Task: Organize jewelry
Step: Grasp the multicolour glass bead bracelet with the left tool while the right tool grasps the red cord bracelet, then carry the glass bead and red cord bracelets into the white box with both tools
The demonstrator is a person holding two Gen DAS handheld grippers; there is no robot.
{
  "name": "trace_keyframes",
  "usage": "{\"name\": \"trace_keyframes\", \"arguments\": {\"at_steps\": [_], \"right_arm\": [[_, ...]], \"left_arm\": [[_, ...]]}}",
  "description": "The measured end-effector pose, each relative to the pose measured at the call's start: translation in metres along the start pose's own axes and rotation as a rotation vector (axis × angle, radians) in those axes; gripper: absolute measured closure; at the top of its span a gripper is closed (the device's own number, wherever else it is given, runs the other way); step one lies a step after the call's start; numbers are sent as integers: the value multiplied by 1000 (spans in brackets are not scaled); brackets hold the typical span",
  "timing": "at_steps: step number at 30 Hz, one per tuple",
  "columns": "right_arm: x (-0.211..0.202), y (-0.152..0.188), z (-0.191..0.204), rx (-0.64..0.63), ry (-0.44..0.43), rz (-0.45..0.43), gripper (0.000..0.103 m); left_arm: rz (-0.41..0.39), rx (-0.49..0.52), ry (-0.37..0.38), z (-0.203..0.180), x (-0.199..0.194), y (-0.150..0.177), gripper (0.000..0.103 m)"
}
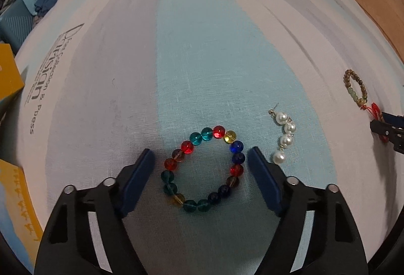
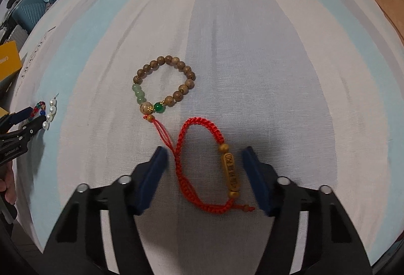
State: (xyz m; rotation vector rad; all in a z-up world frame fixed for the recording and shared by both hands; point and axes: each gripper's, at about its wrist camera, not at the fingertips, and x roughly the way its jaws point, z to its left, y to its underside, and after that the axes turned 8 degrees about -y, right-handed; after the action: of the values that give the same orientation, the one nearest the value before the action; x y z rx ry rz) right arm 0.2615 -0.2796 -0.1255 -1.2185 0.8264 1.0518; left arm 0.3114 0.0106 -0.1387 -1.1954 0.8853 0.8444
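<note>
Nearest, the left gripper (image 1: 202,156) gapes wide around the coloured glass bracelet (image 1: 203,169) on the striped cloth (image 1: 176,47), gripping nothing; the right gripper (image 2: 204,156) likewise straddles the red cord bracelet (image 2: 202,169). Beyond lie the pearl earring (image 1: 284,134) and wooden bead bracelet (image 2: 164,83).

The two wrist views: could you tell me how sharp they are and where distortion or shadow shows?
Left wrist view: glass bead bracelet crisp between the open left gripper; striped cloth bulges, fisheye. Right wrist view: red cord bracelet sharp, soft shadow around the open right gripper; edges smeared.
</note>
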Motion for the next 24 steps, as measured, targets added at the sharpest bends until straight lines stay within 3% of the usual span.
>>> {"name": "trace_keyframes", "arguments": {"at_steps": [2, 8, 13, 22, 24], "right_arm": [[-1, 1, -1, 8, -1, -1, 58], [-8, 6, -5, 31, 10, 5, 83], [-11, 6, -10, 66, -3, 3, 93], [-27, 9, -10, 59, 13, -31, 94], [-29, 7, -6, 58, 14, -36, 94]], "left_arm": [[5, -9, 11, 2, -1, 0, 42], [27, -26, 35, 5, -5, 3, 84], [37, -49, 56, 9, -10, 8, 86], [32, -55, 46, 7, -21, 15, 86], [29, -52, 42, 7, -24, 15, 94]]}}
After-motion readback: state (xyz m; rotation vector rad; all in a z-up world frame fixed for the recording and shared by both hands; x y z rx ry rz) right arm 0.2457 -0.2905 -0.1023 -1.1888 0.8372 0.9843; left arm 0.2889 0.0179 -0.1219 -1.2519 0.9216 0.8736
